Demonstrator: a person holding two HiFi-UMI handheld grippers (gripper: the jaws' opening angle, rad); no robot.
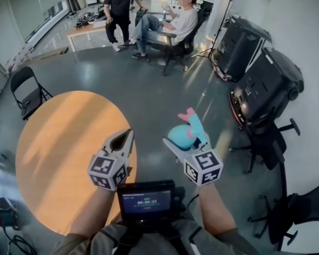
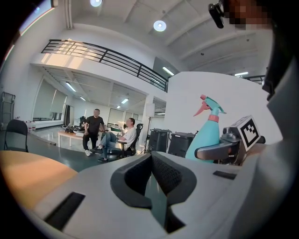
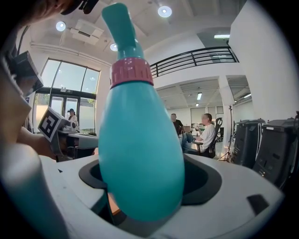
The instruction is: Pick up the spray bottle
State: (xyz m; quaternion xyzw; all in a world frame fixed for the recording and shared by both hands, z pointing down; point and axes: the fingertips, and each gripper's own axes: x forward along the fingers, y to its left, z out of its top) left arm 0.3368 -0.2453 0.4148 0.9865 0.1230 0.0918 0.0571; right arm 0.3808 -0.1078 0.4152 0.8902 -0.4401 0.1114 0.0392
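The teal spray bottle (image 1: 185, 134) with a pink collar and pink trigger is held up in the air, off the table. My right gripper (image 1: 182, 141) is shut on its round body. In the right gripper view the spray bottle (image 3: 140, 140) fills the middle between the jaws, upright, its neck reaching the top edge. My left gripper (image 1: 123, 139) is shut with nothing in it, held beside the right one over the round wooden table's right edge. In the left gripper view my left gripper (image 2: 156, 186) has its dark pads together, with the spray bottle (image 2: 206, 133) at the right.
The round wooden table (image 1: 61, 154) lies bare at the left. A folding chair (image 1: 26, 91) stands behind it. Black office chairs (image 1: 262, 89) crowd the right side. Two people (image 1: 156, 20) are at a desk far back. A small screen (image 1: 146, 199) hangs at my chest.
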